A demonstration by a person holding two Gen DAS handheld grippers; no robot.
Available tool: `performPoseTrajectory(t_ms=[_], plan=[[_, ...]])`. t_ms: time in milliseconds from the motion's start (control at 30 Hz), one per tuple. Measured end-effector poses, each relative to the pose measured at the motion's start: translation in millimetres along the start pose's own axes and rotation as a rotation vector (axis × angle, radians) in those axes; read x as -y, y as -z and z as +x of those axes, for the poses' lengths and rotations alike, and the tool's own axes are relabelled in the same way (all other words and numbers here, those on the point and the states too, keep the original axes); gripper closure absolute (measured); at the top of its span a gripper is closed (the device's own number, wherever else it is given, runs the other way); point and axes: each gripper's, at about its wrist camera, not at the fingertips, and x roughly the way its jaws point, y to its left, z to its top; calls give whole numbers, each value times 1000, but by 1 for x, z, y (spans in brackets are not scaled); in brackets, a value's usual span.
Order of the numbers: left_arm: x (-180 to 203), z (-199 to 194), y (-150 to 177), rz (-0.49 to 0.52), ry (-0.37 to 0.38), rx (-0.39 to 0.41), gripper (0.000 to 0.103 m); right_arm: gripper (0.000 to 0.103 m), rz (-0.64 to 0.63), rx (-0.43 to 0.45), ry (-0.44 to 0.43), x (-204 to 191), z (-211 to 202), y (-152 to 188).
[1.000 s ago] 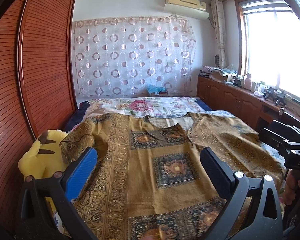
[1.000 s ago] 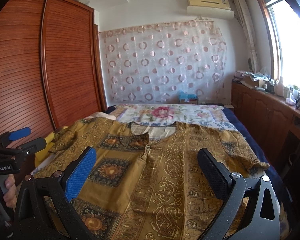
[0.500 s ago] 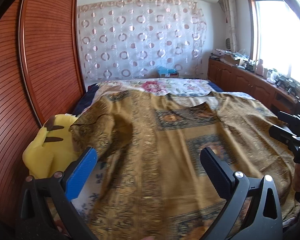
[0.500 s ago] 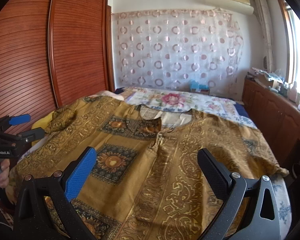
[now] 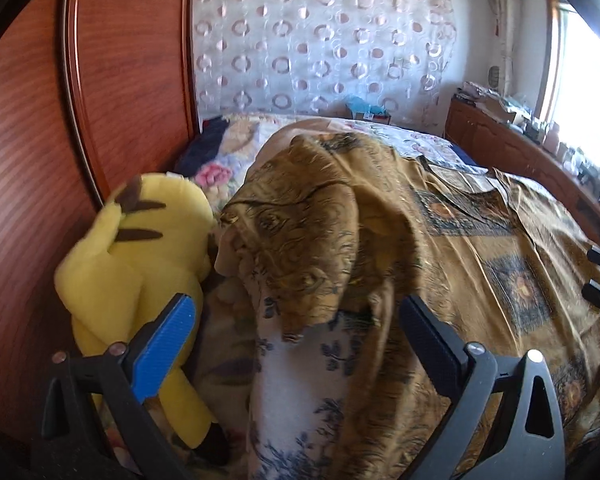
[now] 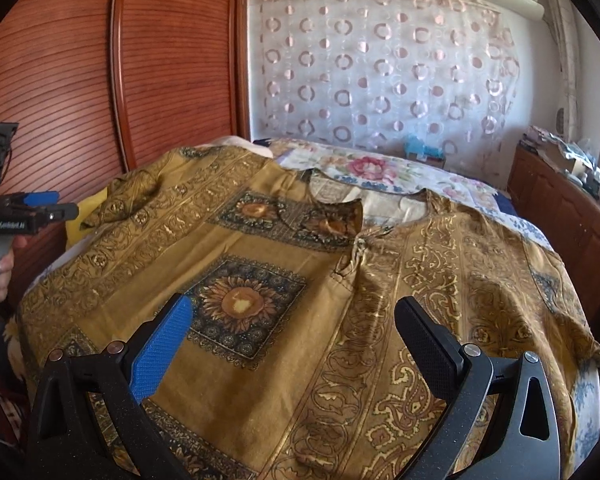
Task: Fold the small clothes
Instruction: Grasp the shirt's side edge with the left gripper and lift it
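Observation:
A gold-brown patterned shirt (image 6: 300, 280) lies spread face up on the bed, neck opening toward the far wall. Its left sleeve (image 5: 312, 240) is bunched in front of my left gripper (image 5: 296, 316), which is open and empty just short of the sleeve's edge. My right gripper (image 6: 292, 320) is open and empty above the shirt's lower front. The left gripper also shows at the left edge of the right wrist view (image 6: 40, 208), held in a hand beside the sleeve.
A yellow plush toy (image 5: 140, 256) sits at the bed's left edge against the wooden wardrobe doors (image 5: 60, 140). A floral bedsheet (image 6: 380, 172) lies beyond the shirt. A wooden cabinet (image 6: 560, 204) runs along the right side under the window.
My left gripper has swung left and moved in close to the bunched left sleeve and the plush toy. My right gripper has moved slightly lower and closer over the shirt. Both stayed open.

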Motion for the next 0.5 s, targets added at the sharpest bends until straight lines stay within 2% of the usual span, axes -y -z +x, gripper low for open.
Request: performPoseTrajectory(t_ms=[100, 167, 200, 233, 267, 333, 367, 500], plan=[[-13, 17, -3, -34, 41, -38, 12, 0, -15, -13, 1, -1, 7, 0], [-20, 30, -6, -55, 65, -68, 27, 0, -26, -24, 3, -3, 10, 2], [-24, 37, -6, -71, 71, -90, 31, 0, -35, -34, 14, -4, 13, 4], [-27, 42, -6, -87, 70, -109, 40, 0, -42, -50, 34, -5, 16, 6], [-27, 44, -5, -97, 80, -120, 45, 0, -36, -55, 32, -4, 16, 7], [-28, 48, -4, -111, 120, -130, 49, 0, -35, -49, 36, -4, 16, 7], [-26, 49, -3, -109, 127, -133, 56, 0, -36, -50, 39, -4, 17, 7], [-19, 47, -1, -85, 143, -151, 68, 0, -39, -50, 34, -4, 16, 8]])
